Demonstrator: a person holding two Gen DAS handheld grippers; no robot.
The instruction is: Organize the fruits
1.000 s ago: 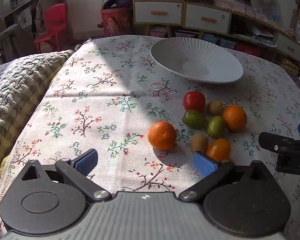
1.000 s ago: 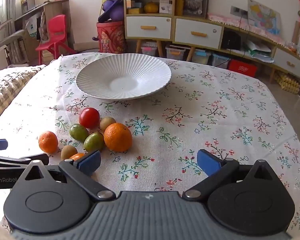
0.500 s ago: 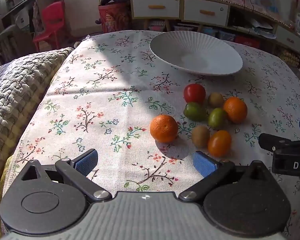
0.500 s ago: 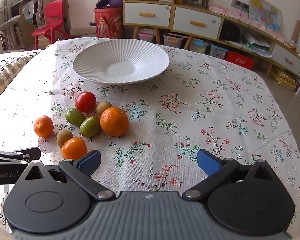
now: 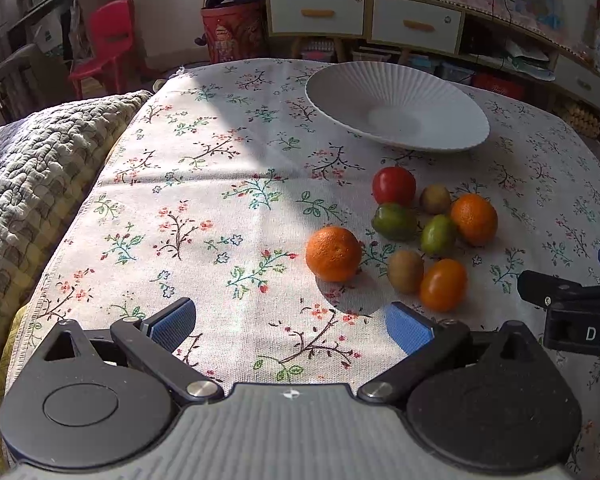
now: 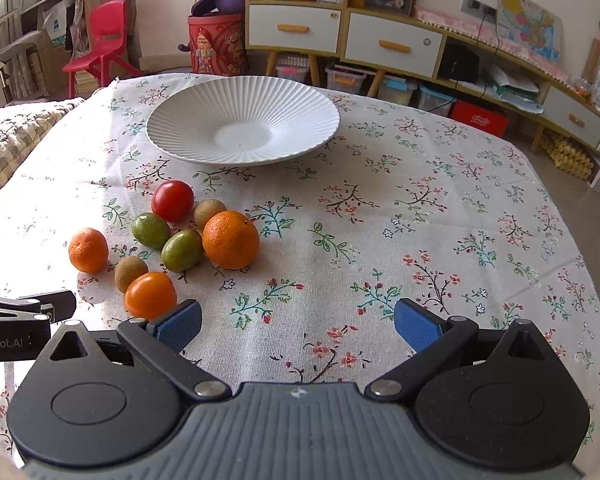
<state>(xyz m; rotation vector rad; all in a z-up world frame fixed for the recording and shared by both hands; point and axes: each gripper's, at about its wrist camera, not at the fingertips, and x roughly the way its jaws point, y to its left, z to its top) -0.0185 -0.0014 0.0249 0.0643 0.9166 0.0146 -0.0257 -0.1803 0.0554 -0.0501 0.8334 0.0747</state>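
Note:
Several fruits lie in a cluster on the floral tablecloth: a small orange point(image 5: 333, 254) point(image 6: 88, 250), a large orange point(image 5: 474, 219) point(image 6: 231, 239), a red tomato point(image 5: 394, 186) point(image 6: 173, 201), an orange tomato point(image 5: 443, 285) point(image 6: 151, 295), two green fruits point(image 5: 395, 221) point(image 6: 182, 250) and two kiwis point(image 5: 405, 271) point(image 6: 130, 273). The white ribbed plate point(image 5: 452, 112) point(image 6: 300, 100) stands empty behind them. My left gripper point(image 5: 290, 326) is open and empty, near the small orange. My right gripper point(image 6: 298, 326) is open and empty, right of the cluster.
A quilted grey cushion point(image 5: 32, 168) lies along the table's left edge. Drawers and shelves point(image 6: 340, 36), a red chair point(image 6: 104, 36) and a red bin point(image 6: 216, 44) stand beyond the far edge. The right gripper's side shows in the left wrist view point(image 5: 572, 304).
Both grippers have pulled back and risen slightly, so the fruits and plate sit lower and further in view. Nothing was grasped; the fruits have not moved.

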